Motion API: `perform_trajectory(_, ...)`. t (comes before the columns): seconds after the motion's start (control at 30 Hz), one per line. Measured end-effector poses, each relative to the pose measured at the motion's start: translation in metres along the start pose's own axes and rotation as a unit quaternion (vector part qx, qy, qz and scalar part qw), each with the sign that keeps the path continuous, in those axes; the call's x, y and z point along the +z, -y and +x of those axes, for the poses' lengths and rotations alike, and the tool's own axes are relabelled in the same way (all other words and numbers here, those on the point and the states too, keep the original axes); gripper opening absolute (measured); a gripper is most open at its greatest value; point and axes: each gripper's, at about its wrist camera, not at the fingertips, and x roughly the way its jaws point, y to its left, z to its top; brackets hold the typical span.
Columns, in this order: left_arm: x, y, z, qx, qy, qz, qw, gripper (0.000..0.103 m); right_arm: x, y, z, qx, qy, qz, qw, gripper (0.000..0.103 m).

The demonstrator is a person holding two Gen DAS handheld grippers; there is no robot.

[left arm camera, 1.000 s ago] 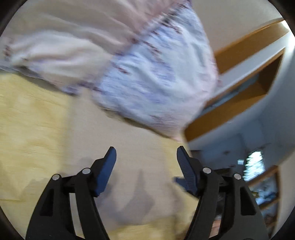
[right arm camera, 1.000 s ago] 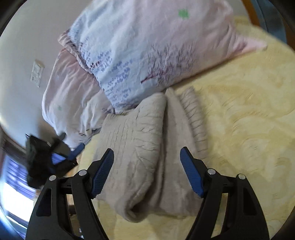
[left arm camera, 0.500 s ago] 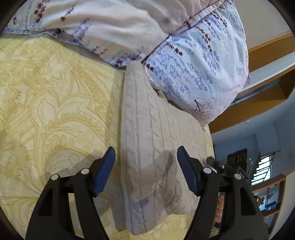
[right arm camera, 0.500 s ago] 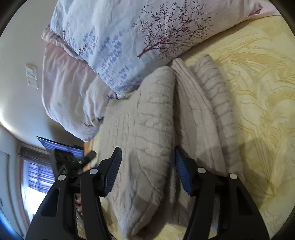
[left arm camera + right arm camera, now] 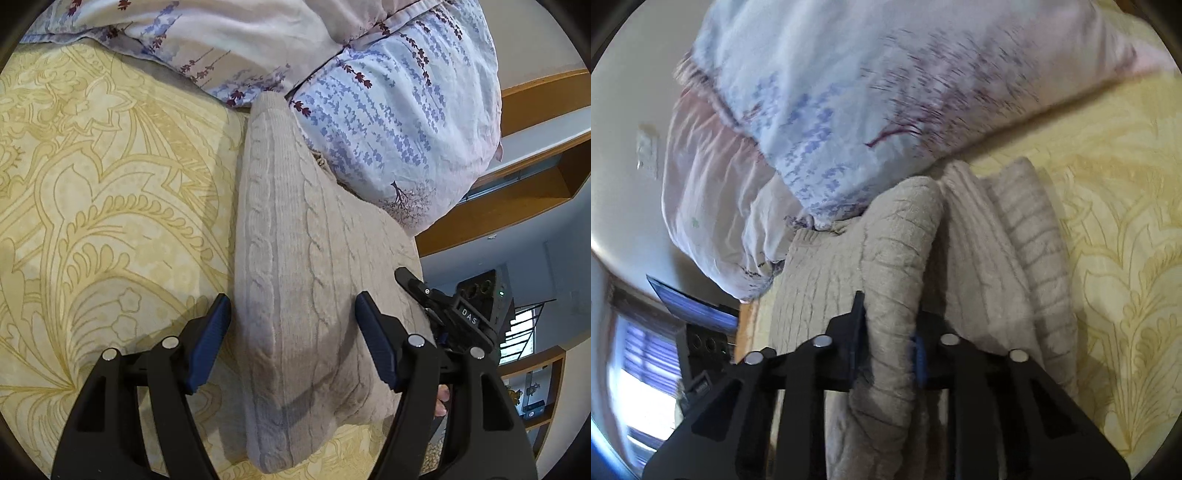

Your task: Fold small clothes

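A beige cable-knit sweater (image 5: 295, 258) lies folded on the yellow patterned bedspread (image 5: 92, 203), its far end against the pillows. My left gripper (image 5: 293, 332) is open, its fingers on either side of the sweater's near folded edge. In the right wrist view the sweater (image 5: 886, 266) lies in thick folds. My right gripper (image 5: 886, 347) is shut on the upper fold. The right gripper also shows in the left wrist view (image 5: 443, 314), at the sweater's right side.
Floral pillows (image 5: 388, 92) lie at the head of the bed, touching the sweater; they also show in the right wrist view (image 5: 868, 92). Wooden shelving (image 5: 535, 166) stands beyond the bed. The bedspread extends right in the right wrist view (image 5: 1126, 221).
My left gripper swung down over the sweater's edge and moved closer. My right gripper advanced onto the upper fold and closed on it.
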Motion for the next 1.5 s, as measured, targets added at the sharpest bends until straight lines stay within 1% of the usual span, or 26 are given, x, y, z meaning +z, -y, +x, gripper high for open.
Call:
perform_trajectory(0.03,-0.001,0.000,-0.001,-0.001,-0.001,0.000,1.0000,0.070,-0.002,-0.005,-0.002,-0.004,0.013,-0.017,1.000,0.020)
perform_trajectory(0.1,-0.001,-0.001,-0.002,-0.001,-0.002,-0.001,1.0000,0.070,-0.007,-0.022,-0.009,-0.026,0.036,-0.068,0.997,0.019)
perform_trajectory(0.17,-0.002,-0.002,-0.003,-0.002,-0.003,-0.001,1.0000,0.070,-0.014,-0.047,-0.017,-0.050,0.063,-0.140,0.987,0.019)
perform_trajectory(0.2,-0.002,-0.002,-0.003,-0.002,-0.003,0.000,1.0000,0.070,-0.018,-0.059,-0.021,-0.062,0.075,-0.173,0.980,0.018)
perform_trajectory(0.27,-0.003,-0.001,-0.004,-0.002,-0.004,0.000,1.0000,0.070,-0.030,-0.087,-0.026,-0.090,0.101,-0.253,0.958,0.018)
perform_trajectory(0.3,-0.003,-0.001,-0.004,-0.002,-0.003,0.000,1.0000,0.070,-0.039,-0.102,-0.028,-0.110,0.116,-0.299,0.941,0.018)
perform_trajectory(0.33,-0.004,-0.001,-0.004,-0.002,-0.003,0.000,1.0000,0.070,-0.045,-0.111,-0.029,-0.124,0.126,-0.327,0.928,0.018)
perform_trajectory(0.43,-0.006,0.000,-0.004,-0.002,-0.004,0.002,1.0000,0.070,-0.064,-0.134,-0.031,-0.161,0.160,-0.406,0.885,0.017)
perform_trajectory(0.5,-0.007,0.002,-0.005,-0.002,-0.003,0.004,1.0000,0.071,-0.065,-0.136,-0.035,-0.184,0.182,-0.421,0.869,0.016)
perform_trajectory(0.53,-0.007,0.003,-0.006,-0.004,-0.003,0.005,1.0000,0.072,-0.063,-0.137,-0.037,-0.191,0.189,-0.419,0.867,0.016)
perform_trajectory(0.6,-0.009,0.005,-0.008,-0.007,-0.003,0.009,0.9999,0.072,-0.057,-0.133,-0.040,-0.199,0.192,-0.409,0.870,0.016)
perform_trajectory(0.73,-0.014,0.013,-0.008,-0.006,-0.011,0.027,0.9996,0.072,-0.049,-0.119,-0.040,-0.227,0.191,-0.392,0.871,0.015)
perform_trajectory(0.93,-0.021,0.020,-0.003,-0.008,-0.022,0.043,0.9988,0.072,-0.047,-0.102,-0.045,-0.242,0.191,-0.375,0.874,0.015)
perform_trajectory(1.07,-0.027,0.025,0.000,-0.008,-0.028,0.055,0.9981,0.072,-0.042,-0.088,-0.049,-0.251,0.188,-0.353,0.882,0.015)
perform_trajectory(1.17,-0.032,0.028,0.001,-0.007,-0.032,0.068,0.9971,0.072,-0.039,-0.070,-0.048,-0.256,0.176,-0.325,0.893,0.015)
perform_trajectory(1.27,-0.035,0.031,0.004,-0.004,-0.039,0.078,0.9962,0.072,-0.033,-0.046,-0.041,-0.261,0.143,-0.283,0.912,0.015)
perform_trajectory(1.4,-0.042,0.032,0.003,0.002,-0.045,0.087,0.9952,0.072,-0.028,-0.023,-0.040,-0.261,0.119,-0.225,0.931,0.016)
perform_trajectory(1.43,-0.044,0.032,0.003,0.000,-0.046,0.087,0.9952,0.072,-0.027,-0.020,-0.046,-0.252,0.122,-0.210,0.937,0.018)
perform_trajectory(1.47,-0.046,0.032,0.001,-0.001,-0.047,0.086,0.9952,0.072,-0.026,-0.018,-0.052,-0.247,0.125,-0.197,0.941,0.022)
perform_trajectory(1.5,-0.047,0.032,0.001,-0.002,-0.047,0.085,0.9952,0.072,-0.026,-0.016,-0.060,-0.242,0.128,-0.183,0.944,0.032)
